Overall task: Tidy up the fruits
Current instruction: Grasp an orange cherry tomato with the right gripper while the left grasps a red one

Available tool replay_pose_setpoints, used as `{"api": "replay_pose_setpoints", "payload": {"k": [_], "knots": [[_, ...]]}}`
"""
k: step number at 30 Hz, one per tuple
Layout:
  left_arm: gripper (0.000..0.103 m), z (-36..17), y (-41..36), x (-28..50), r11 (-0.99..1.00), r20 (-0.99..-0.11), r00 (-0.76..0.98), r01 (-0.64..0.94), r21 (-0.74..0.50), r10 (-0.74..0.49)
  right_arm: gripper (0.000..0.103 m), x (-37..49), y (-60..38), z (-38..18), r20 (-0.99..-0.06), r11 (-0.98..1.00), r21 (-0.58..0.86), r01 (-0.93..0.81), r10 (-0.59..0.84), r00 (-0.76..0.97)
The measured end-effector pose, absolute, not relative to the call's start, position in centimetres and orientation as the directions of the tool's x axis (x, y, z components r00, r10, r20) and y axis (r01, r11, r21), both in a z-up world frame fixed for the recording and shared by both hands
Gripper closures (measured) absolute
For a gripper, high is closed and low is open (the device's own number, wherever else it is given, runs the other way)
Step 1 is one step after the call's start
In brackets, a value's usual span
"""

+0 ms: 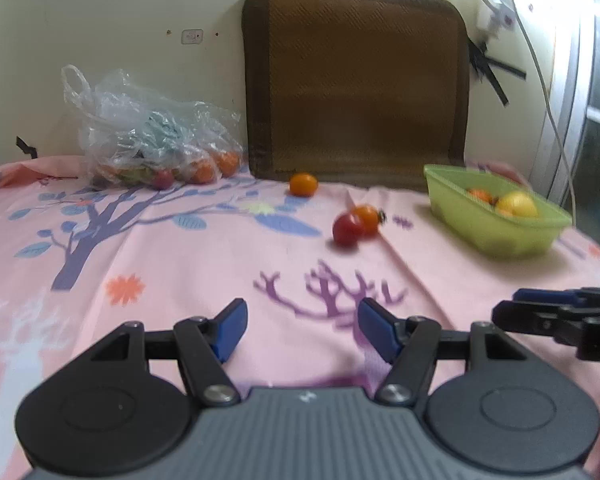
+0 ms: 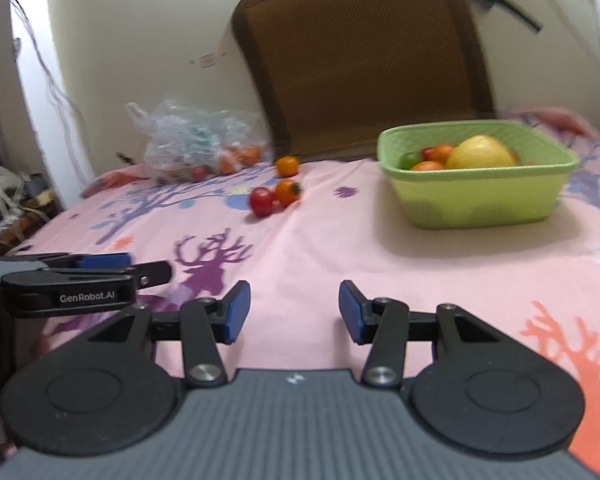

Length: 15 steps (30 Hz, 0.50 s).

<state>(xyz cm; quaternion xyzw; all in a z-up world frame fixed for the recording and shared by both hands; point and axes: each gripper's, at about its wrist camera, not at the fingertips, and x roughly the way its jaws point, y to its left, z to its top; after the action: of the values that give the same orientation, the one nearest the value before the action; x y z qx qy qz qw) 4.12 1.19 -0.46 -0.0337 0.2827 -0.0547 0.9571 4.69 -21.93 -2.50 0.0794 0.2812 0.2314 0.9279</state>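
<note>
A red tomato (image 1: 347, 229) and an orange tomato (image 1: 367, 218) lie touching on the pink patterned cloth (image 1: 180, 272). Another orange tomato (image 1: 303, 184) lies farther back. A green basket (image 1: 496, 236) at the right holds a yellow fruit (image 1: 517, 205) and small tomatoes. In the right wrist view the red tomato (image 2: 261, 201), orange tomato (image 2: 287, 192), far tomato (image 2: 287, 165) and basket (image 2: 476, 196) with yellow fruit (image 2: 481, 153) show. My left gripper (image 1: 302, 322) is open and empty, well short of the tomatoes. My right gripper (image 2: 294, 309) is open and empty, short of the basket.
A clear plastic bag (image 1: 152, 140) with more tomatoes sits at the back left, also seen in the right wrist view (image 2: 196, 140). A brown cushion (image 1: 356, 80) leans on the wall behind. The right gripper's side (image 1: 560, 316) shows at the left view's right edge.
</note>
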Motion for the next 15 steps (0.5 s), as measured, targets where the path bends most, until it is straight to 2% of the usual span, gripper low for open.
{"api": "replay_pose_setpoints", "payload": {"k": [3, 6, 8, 10, 13, 15], "knots": [[0.040, 0.4, 1.0, 6.0, 0.991, -0.509, 0.850, 0.106, -0.086, -0.135, 0.052, 6.8, -21.5, -1.6, -0.489, 0.868, 0.281, -0.410, 0.497, 0.717], [0.040, 0.6, -0.4, 7.7, 0.986, -0.496, 0.855, 0.166, -0.011, -0.150, 0.054, 9.4, -20.6, -0.3, -0.462, 0.853, 0.275, -0.443, 0.521, 0.718], [0.041, 0.4, -1.5, 8.8, 0.978, -0.501, 0.850, 0.206, 0.036, -0.161, 0.060, 11.1, -19.6, 0.2, -0.454, 0.858, 0.236, -0.456, 0.513, 0.729], [0.041, 0.0, -2.3, 10.0, 0.970, -0.516, 0.840, 0.235, 0.067, -0.168, 0.061, 13.1, -18.4, 0.4, -0.467, 0.861, 0.195, -0.470, 0.503, 0.727], [0.044, -0.5, -3.4, 11.9, 0.961, -0.541, 0.823, 0.263, 0.091, -0.174, 0.071, 15.7, -17.0, 0.0, -0.495, 0.858, 0.151, -0.491, 0.495, 0.714], [0.049, -0.9, -3.8, 13.0, 0.957, -0.556, 0.812, 0.274, 0.093, -0.178, 0.071, 17.3, -16.6, -0.3, -0.510, 0.856, 0.153, -0.494, 0.497, 0.702]]}}
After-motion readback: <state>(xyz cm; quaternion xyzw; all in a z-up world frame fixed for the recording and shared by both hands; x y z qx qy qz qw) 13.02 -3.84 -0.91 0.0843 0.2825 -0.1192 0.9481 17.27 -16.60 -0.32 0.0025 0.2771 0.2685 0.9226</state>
